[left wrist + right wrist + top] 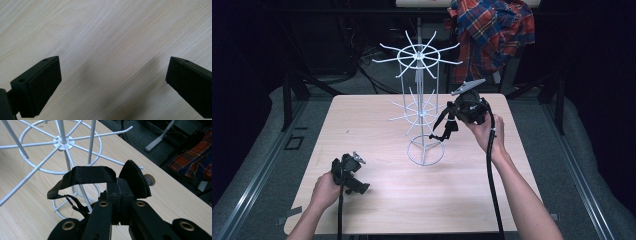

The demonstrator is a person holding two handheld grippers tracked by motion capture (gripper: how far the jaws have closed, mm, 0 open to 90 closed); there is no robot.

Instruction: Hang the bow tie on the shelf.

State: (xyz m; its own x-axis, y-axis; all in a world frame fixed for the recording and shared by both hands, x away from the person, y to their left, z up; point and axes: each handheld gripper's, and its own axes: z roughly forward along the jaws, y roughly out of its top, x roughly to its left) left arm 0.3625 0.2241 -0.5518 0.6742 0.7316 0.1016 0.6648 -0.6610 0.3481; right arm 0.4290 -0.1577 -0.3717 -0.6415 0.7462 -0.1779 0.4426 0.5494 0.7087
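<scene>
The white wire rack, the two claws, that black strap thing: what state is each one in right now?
White wire rack: upright on the table, hooks bare.
Left claw: open, holding nothing, low over the wooden table.
Right claw: shut on the black strap, raised beside the rack.
Black strap: pinched at one end, loop and thin cords dangling, not yet on a hook.
Plaid shirt: draped behind the table.

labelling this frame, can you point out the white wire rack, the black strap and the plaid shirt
white wire rack (425, 150): high view, on its round base ring.
black strap (87, 175): right gripper view, on the flat band held between the right gripper's jaws.
plaid shirt (492, 30): high view, on the draped cloth's middle.
</scene>
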